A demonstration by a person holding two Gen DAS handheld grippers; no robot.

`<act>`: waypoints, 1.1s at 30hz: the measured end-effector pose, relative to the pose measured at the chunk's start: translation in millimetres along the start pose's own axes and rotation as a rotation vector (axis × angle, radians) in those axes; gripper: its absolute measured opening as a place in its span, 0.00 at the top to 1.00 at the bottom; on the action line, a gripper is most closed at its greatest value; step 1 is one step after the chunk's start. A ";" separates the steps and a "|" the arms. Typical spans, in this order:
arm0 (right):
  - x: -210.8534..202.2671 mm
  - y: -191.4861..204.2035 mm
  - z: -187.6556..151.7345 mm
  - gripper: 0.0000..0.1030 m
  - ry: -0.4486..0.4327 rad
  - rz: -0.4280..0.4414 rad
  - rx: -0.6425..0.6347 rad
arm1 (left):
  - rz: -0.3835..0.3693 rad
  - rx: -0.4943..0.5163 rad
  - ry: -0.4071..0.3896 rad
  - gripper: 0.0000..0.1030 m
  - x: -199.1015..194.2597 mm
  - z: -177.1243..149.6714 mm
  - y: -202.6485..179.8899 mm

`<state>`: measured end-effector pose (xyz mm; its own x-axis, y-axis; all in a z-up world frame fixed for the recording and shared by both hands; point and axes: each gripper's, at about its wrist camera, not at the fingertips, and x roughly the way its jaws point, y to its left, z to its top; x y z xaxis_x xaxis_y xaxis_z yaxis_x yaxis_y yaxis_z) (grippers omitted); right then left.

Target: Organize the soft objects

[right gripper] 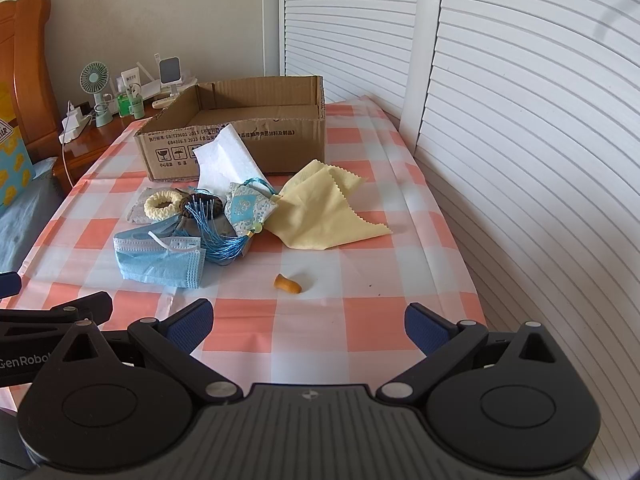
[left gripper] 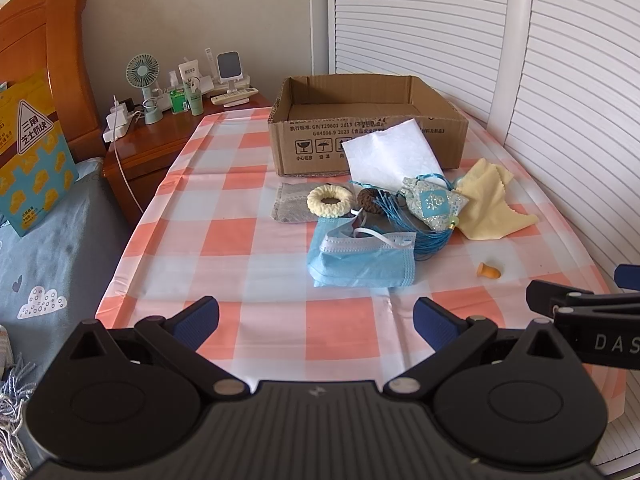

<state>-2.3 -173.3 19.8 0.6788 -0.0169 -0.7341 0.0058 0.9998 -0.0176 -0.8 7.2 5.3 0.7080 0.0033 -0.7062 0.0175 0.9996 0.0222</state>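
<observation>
Both claws, left (left gripper: 316,322) and right (right gripper: 308,326), gape apart, holding nothing | mask (left gripper: 360,258), tassel pouch (left gripper: 434,204), yellow cloth (right gripper: 328,210) piled before box (left gripper: 368,120) at surface's far edge | box print: "GB/T29601"

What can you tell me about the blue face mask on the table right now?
The blue face mask is a pleated disposable one of thin nonwoven fabric, lying crumpled and partly folded on the checked tablecloth. A white ear loop arches over its top edge. It is the nearest piece of the pile; the blue tassel touches its right side. Neither gripper touches it.
</observation>
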 end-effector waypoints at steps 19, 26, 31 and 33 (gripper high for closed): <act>-2.0 -0.5 4.1 0.00 -0.015 -0.001 -0.005 | -0.003 -0.009 -0.004 0.01 -0.8 4.4 3.6; 0.3 1.5 2.8 0.00 -0.028 -0.004 -0.015 | -0.008 0.001 -0.018 0.01 5.4 3.6 0.5; 4.0 1.7 3.8 0.00 -0.027 -0.010 -0.023 | -0.019 0.017 -0.028 0.01 11.3 4.7 -0.6; 5.7 2.6 3.7 0.00 -0.027 -0.008 -0.029 | -0.027 0.021 -0.032 0.01 14.1 4.4 -0.6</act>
<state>4.2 -170.8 18.0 0.6984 -0.0248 -0.7153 -0.0096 0.9990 -0.0439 12.2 6.5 -1.5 0.7295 -0.0251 -0.6836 0.0515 0.9985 0.0184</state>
